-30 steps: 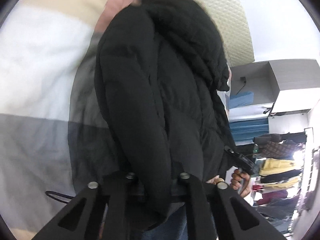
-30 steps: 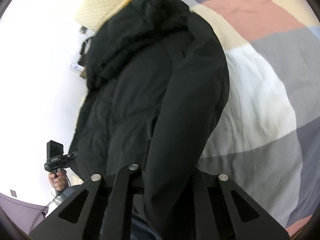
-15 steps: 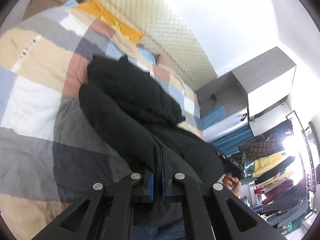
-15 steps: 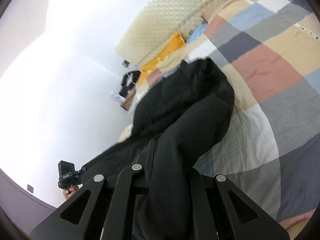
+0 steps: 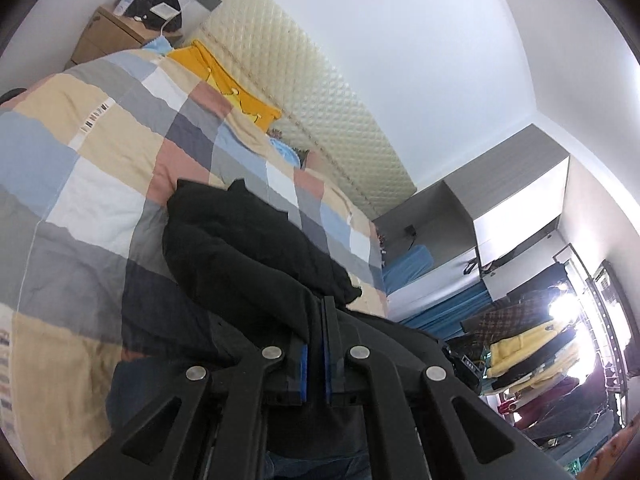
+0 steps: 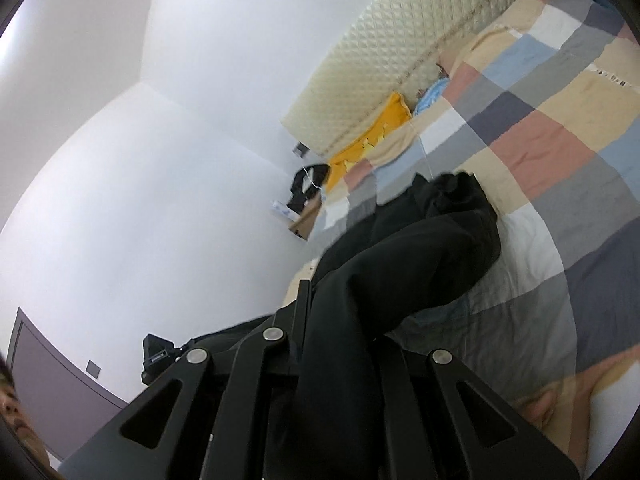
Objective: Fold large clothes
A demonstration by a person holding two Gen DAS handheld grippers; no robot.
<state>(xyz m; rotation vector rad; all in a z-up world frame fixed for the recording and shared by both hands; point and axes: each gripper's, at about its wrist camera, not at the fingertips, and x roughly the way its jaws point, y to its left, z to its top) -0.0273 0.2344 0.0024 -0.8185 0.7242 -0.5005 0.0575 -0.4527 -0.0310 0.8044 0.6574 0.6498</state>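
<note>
A large black padded jacket (image 5: 256, 252) lies with its far end on the patchwork quilt (image 5: 92, 184) of a bed and runs back to both grippers. My left gripper (image 5: 322, 312) is shut, its blue-padded fingers pinched on the jacket's near edge. In the right wrist view the same jacket (image 6: 420, 256) drapes over my right gripper (image 6: 340, 300), which is shut on a thick fold of it. The right finger of that gripper is hidden under the fabric.
A cream quilted headboard (image 5: 320, 108) and a yellow pillow (image 5: 232, 84) are at the bed's far end. A wooden nightstand (image 5: 108, 36) stands at the back left. A grey wardrobe (image 5: 500, 208) and a rack of hanging clothes (image 5: 532, 344) are on the right.
Both grippers have pulled back and lowered with the jacket. It filled the views hanging before; now its far end rests on the quilt and the room shows.
</note>
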